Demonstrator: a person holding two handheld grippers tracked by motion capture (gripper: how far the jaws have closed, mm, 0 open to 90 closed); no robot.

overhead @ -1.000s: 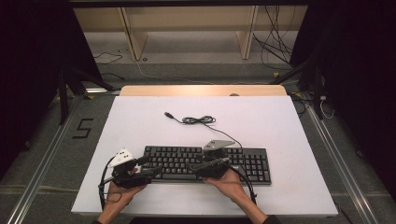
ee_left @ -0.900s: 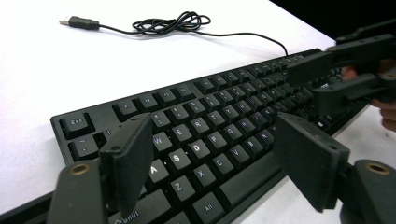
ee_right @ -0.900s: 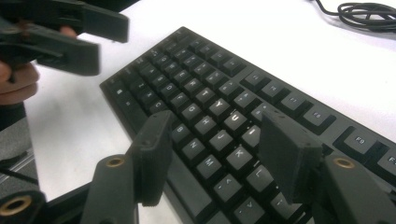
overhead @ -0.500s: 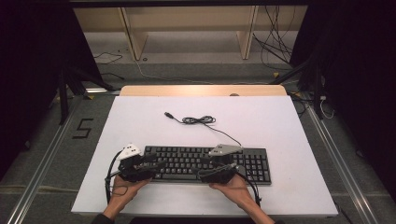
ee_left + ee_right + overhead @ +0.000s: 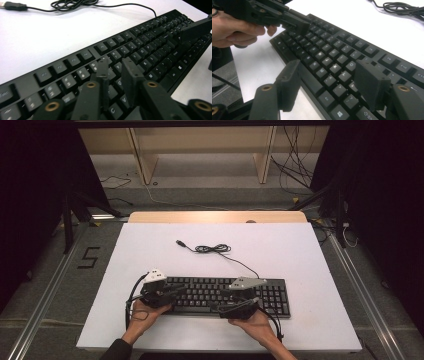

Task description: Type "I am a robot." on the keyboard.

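Legible markings: a black numeral "5" [image 5: 89, 257] on the grey floor left of the table. On the keyboard [image 5: 140, 47], white key legends include "K", "O", "P", "M", "C" and "Esc"; a Windows logo key [image 5: 339, 114] sits in its bottom row.

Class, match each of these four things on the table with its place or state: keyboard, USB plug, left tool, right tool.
Things:
1. keyboard
2. USB plug
3. left tool
4. right tool

Places or states:
A. jaws wide apart, straddling the keyboard's near edge
B. lies bare on the white table, beyond the keyboard
C. jaws nearly together over the keys
D. black, along the table's near edge

Pairs: 1-D, 2-B, 3-C, 4-A
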